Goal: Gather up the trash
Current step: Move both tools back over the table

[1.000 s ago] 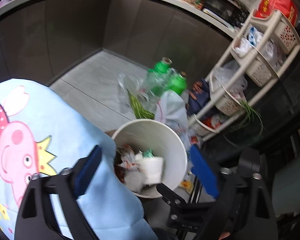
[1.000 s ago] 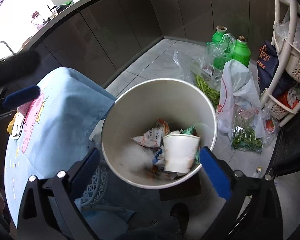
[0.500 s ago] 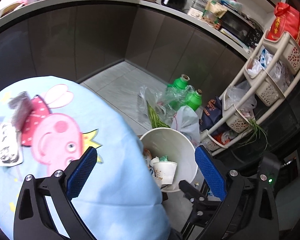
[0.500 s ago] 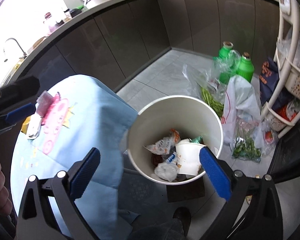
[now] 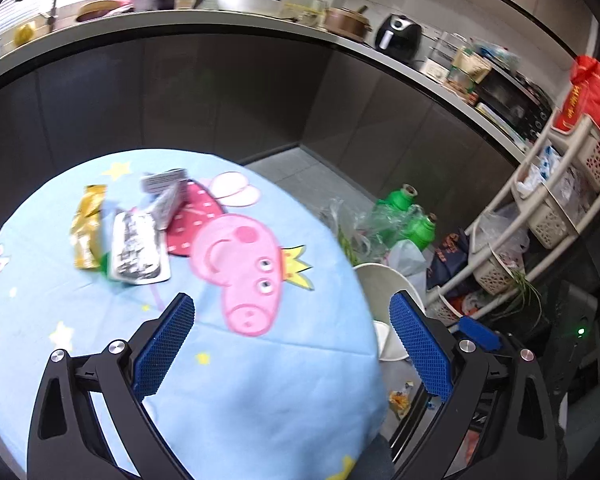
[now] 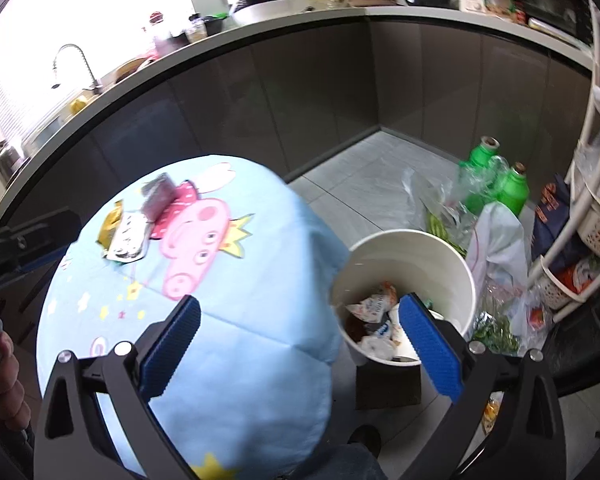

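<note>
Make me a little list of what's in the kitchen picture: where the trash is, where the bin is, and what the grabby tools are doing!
table: round, blue cartoon pig cloth
trash on table: yellow wrapper, silver wrapper, dark packet, close together at the far side
bin: white bucket on the floor beside the table, holding wrappers and a paper cup
left tool: open, empty, above the cloth
right tool: open, empty, between table and bin

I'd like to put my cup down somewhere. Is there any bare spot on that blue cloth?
Yes. The near part of the blue cloth, between the pig print and the open left gripper, is bare. The far left is crowded with wrappers. Off the right edge stands the white bin.
</note>
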Available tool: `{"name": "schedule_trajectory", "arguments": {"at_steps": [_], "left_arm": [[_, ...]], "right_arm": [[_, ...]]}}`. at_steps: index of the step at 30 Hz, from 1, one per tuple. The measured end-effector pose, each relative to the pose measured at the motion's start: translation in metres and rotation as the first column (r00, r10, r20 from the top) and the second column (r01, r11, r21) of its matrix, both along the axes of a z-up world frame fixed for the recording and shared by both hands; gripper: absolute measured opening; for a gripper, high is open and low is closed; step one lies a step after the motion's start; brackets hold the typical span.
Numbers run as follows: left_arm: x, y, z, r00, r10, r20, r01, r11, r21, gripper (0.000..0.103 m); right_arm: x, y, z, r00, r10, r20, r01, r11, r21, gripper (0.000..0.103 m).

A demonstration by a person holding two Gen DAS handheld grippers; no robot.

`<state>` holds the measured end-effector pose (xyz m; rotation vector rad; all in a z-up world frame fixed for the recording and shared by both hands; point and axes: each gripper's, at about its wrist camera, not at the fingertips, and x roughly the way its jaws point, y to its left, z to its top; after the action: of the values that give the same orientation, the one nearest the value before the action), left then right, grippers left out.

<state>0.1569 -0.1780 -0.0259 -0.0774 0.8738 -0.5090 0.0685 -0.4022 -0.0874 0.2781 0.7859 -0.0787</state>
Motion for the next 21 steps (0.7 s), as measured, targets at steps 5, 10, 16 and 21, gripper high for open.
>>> {"name": "schedule_trajectory", "arguments": {"at_steps": [5,10,16,21], "left_arm": [[-0.002,0.060,-0.004,0.994,0.107,-0.023,-0.108,0.994,-0.021,0.094],[0.002,0.114,-0.011,0.975,0.215,-0.052,-0.217,0.976,-0.033,0.094],[0.007,0.156,-0.019,0.959,0.277,-0.055,-0.278,0.960,-0.027,0.094],[0.014,0.178,-0.030,0.953,0.295,-0.066,-0.297,0.955,-0.022,0.093]], "right_arm": [[0.004,0.028,0.011,0.998,0.064,0.015,-0.064,0.998,-0.011,0.100],[0.018,0.064,0.016,0.990,0.143,0.013,-0.143,0.990,-0.010,0.100],[0.047,0.114,0.017,0.970,0.243,0.008,-0.243,0.970,0.001,0.099],[0.078,0.153,0.010,0.947,0.322,-0.020,-0.322,0.947,0.011,0.095]]}}
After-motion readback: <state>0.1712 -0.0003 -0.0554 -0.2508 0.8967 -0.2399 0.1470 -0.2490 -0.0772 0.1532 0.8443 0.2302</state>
